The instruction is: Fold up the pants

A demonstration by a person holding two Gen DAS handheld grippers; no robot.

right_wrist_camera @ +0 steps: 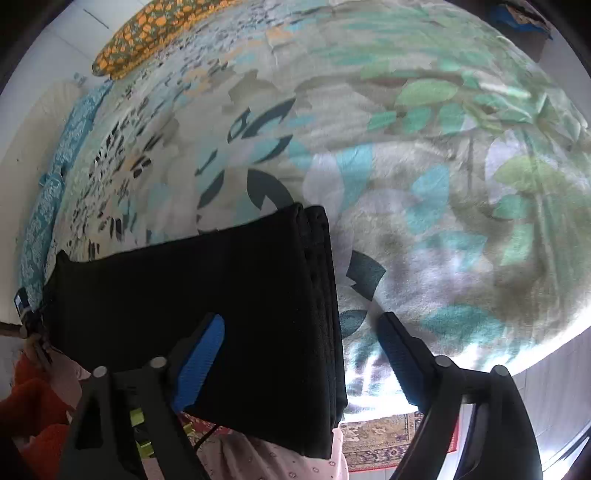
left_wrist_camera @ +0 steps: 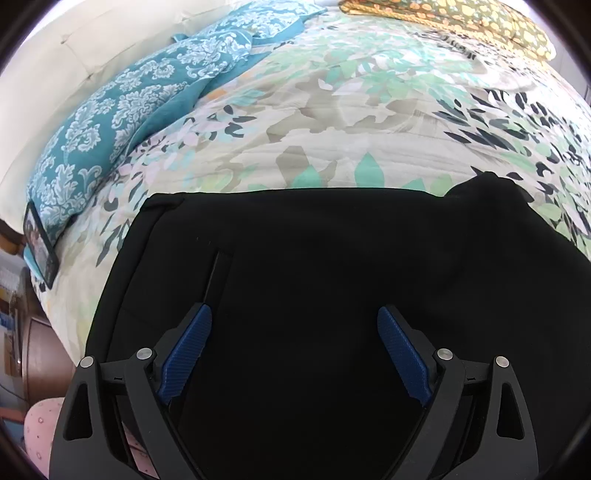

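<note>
Black pants folded into a flat rectangle on a floral bedspread, both grippers spread apart above them.

The matte, smooth fabric fills the lower centre of the left wrist view, and a slit pocket shows at centre left. The left gripper stands released, its ribbed blue pads parted over the cloth and grasping nothing. In the right wrist view, stacked layered edges of the pants run down the centre. The right gripper is likewise released and straddles that edge. A teal damask pillow lies at upper left, a yellow-patterned pillow at top right, and a phone at left edge.
</note>
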